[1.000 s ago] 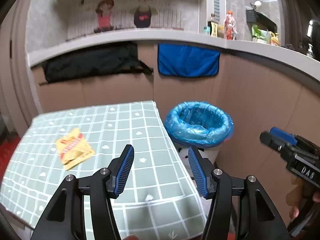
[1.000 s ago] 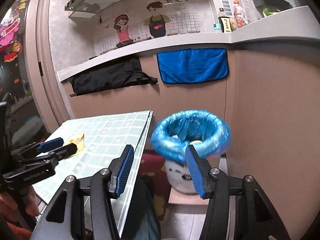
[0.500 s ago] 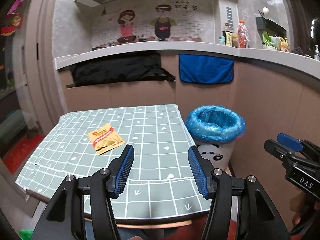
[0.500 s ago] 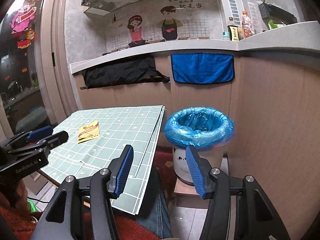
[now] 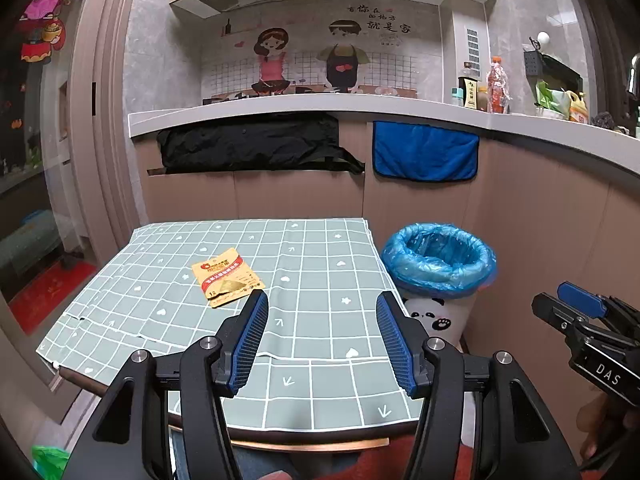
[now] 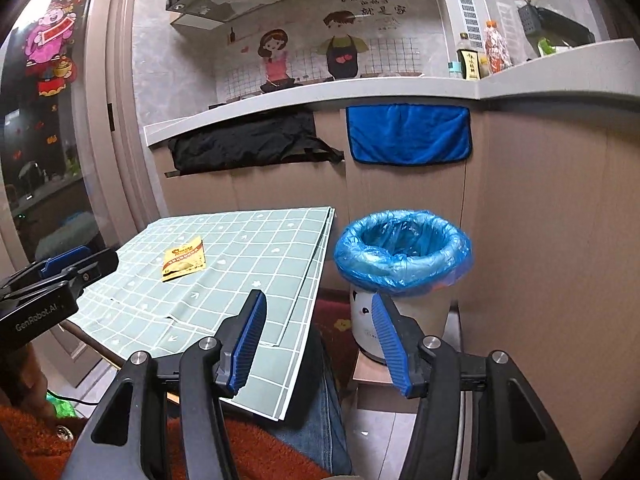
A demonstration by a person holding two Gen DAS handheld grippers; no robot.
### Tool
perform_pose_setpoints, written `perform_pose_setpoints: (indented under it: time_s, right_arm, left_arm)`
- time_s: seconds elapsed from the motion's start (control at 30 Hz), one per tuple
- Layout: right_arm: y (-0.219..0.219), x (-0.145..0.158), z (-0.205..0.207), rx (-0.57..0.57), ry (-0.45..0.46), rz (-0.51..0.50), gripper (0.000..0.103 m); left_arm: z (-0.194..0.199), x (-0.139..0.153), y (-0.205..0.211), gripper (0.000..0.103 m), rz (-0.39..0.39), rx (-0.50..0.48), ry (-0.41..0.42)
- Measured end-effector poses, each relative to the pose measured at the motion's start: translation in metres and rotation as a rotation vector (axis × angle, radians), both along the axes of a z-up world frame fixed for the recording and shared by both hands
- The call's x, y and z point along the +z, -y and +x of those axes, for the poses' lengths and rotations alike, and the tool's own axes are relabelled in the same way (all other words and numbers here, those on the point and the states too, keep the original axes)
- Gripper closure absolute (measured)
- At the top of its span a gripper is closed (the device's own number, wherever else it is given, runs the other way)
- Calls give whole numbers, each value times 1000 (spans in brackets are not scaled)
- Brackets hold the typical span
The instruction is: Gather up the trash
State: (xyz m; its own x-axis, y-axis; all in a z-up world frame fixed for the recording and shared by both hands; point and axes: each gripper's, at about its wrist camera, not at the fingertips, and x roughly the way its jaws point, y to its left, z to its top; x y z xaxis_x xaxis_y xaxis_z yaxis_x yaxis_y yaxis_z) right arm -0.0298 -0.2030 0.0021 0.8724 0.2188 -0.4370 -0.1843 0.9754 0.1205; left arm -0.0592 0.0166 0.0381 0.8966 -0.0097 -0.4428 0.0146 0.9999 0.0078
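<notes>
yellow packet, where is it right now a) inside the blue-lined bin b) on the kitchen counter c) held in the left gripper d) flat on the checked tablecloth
d: the yellow packet lies flat on the checked tablecloth, ahead of the open, empty left gripper and apart from the blue-lined bin beside the table.

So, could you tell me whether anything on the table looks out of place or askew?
Yes: a yellow snack wrapper lies flat and skewed on the checked tablecloth, not in the blue-lined bin beside the table. The cloth itself is creased near its front-left edge.
</notes>
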Motion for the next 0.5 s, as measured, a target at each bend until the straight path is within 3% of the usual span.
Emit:
perform_pose_setpoints:
  time_s: [0.5]
  right_arm:
    - [-1, 0, -2, -6, 3, -12, 50]
  left_arm:
    - [0, -1, 2, 46, 0, -7, -7]
